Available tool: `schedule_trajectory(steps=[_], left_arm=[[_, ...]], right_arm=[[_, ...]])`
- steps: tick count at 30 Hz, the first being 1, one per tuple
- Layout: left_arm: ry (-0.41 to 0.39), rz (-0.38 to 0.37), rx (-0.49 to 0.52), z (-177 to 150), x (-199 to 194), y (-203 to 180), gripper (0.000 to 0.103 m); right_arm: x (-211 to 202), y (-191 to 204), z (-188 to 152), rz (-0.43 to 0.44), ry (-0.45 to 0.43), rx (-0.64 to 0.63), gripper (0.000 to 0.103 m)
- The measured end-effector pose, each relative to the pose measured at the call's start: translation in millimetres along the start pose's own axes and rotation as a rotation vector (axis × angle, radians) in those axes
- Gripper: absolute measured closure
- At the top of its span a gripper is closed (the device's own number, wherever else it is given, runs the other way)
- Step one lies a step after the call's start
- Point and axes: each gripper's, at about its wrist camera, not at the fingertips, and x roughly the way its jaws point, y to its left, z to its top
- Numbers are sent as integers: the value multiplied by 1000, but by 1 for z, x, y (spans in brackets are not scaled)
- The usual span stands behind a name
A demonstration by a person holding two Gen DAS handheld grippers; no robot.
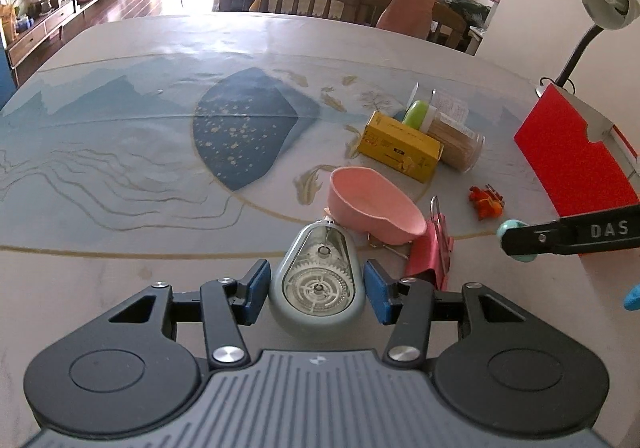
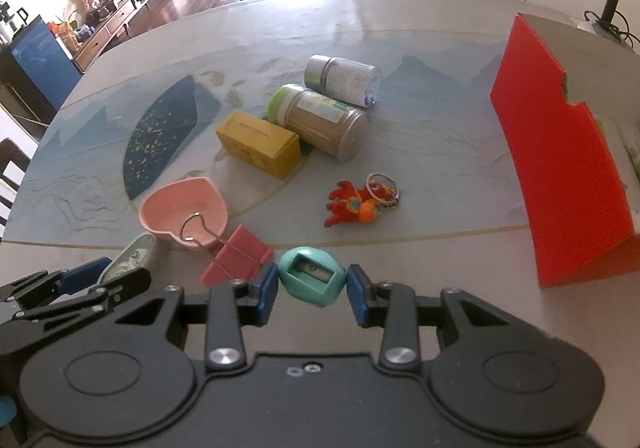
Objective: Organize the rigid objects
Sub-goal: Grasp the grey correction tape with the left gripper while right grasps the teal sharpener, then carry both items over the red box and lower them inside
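A grey correction-tape dispenser (image 1: 317,280) is clamped in the left gripper (image 1: 316,288), a teal pencil sharpener (image 2: 312,282) in the right gripper (image 2: 313,288); the red box (image 2: 560,167) lies right, nearer the latter.

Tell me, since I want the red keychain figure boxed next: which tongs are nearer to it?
Right. The right tongs, shut on a teal sharpener, sit just short of the keychain figure. The left tongs, gripping a grey correction-tape dispenser, are farther away, beyond the pink binder clip.

Black gripper (image 1: 316,288), blue pads (image 1: 256,288), silver screws, ribbed grey housing.
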Motion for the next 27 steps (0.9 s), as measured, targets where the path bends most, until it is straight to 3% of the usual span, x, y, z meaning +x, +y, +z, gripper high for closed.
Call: schedule_trajectory(steps=[14,27], left_arm=[[-12,11,-35,-2,-36,9,53],[-57,14,-31,15,-67,-15,54]], right_arm=[[-41,-28,-4,60,-42,53,67],[-78,-68,5,109,-118,64,67]])
